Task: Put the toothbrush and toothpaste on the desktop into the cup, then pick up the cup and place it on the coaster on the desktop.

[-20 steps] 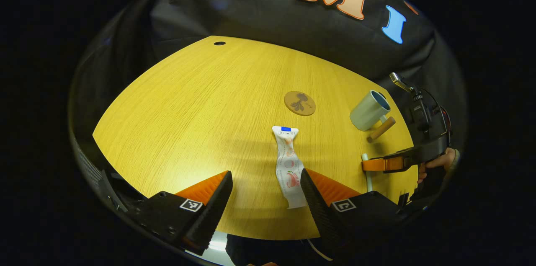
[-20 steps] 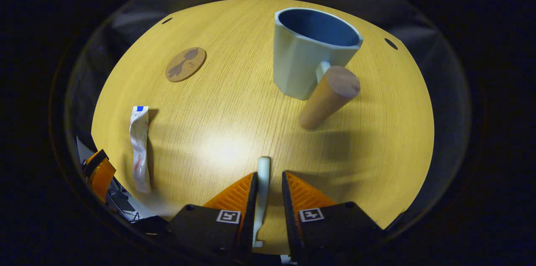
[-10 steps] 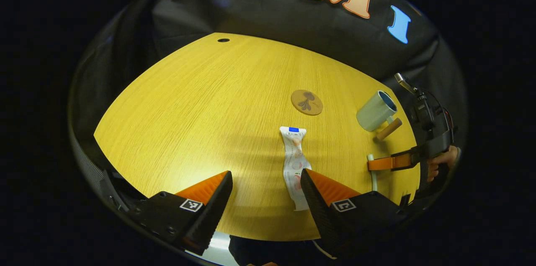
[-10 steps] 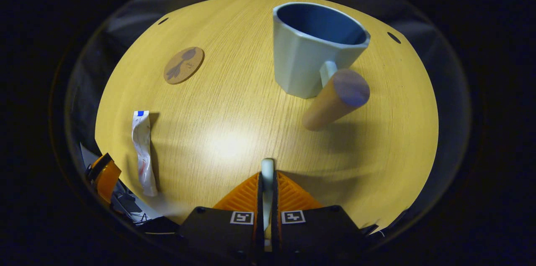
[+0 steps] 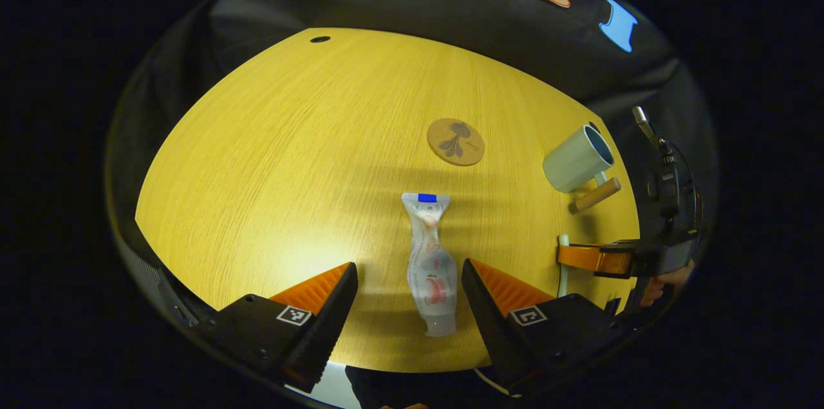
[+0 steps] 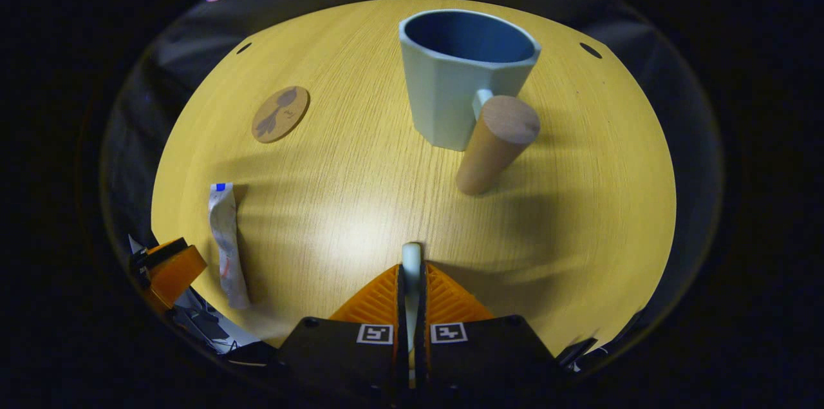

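In the right gripper view the right gripper (image 6: 411,280) is clenched on the toothbrush (image 6: 411,256), both fingers pressed to its handle, whose tip pokes out toward 12 o'clock; the cup (image 6: 458,77) stands upright on the desktop (image 6: 335,158) ahead at about 12 to 1 o'clock, well apart, its mouth open and nothing visible inside, its wooden handle (image 6: 494,145) jutting back toward the gripper; so the brush likely has to be lifted, carried forward and tipped end-down into that mouth; in the left gripper view the left gripper (image 5: 409,293) is spread wide, and the toothpaste (image 5: 430,261) lies flat between its fingers, untouched as far as I can tell, its long axis running 12 to 6, cap end nearest; the coaster (image 5: 455,142) lies bare beyond at 12 o'clock.
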{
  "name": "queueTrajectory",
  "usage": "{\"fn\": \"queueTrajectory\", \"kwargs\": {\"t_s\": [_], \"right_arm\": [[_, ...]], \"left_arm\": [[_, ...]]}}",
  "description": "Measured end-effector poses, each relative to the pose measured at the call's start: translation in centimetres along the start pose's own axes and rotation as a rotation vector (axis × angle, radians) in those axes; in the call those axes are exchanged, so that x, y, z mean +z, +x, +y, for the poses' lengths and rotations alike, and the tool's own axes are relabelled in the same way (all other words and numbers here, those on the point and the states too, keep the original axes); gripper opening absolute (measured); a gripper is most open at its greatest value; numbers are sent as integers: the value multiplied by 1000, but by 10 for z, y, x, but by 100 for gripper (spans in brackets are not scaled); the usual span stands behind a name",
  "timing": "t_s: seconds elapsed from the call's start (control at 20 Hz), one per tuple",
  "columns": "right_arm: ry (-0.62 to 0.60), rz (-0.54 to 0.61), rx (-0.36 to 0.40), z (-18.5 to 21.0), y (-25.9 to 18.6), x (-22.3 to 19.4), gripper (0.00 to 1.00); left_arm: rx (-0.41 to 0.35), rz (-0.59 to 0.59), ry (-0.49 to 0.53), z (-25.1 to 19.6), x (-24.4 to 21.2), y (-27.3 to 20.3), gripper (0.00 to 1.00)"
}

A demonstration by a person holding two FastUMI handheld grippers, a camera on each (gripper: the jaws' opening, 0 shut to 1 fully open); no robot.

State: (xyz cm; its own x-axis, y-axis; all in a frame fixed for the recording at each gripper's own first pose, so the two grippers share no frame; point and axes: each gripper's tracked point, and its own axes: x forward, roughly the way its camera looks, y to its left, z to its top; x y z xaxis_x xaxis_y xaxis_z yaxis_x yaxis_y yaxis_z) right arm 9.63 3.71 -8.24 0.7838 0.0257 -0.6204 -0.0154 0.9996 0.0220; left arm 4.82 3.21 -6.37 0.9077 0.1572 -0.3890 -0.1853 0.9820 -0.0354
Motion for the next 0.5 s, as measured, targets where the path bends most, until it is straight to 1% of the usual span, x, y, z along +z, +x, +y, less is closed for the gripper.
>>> {"fn": "queueTrajectory", "kwargs": {"t_s": [0.1,0.25,0.4,0.5], "right_arm": [[24,-29,3,-4,-7,2,7],[44,-74,-10,-17,-19,4,7],[45,-99,-31,-31,-31,-2,7],[61,-104,-38,-40,-37,-4,7]], "left_arm": [[3,19,6,-5,6,9,95],[9,86,-2,-13,8,20,95],[45,134,22,-9,13,33,95],[51,170,9,-10,12,38,94]]}}
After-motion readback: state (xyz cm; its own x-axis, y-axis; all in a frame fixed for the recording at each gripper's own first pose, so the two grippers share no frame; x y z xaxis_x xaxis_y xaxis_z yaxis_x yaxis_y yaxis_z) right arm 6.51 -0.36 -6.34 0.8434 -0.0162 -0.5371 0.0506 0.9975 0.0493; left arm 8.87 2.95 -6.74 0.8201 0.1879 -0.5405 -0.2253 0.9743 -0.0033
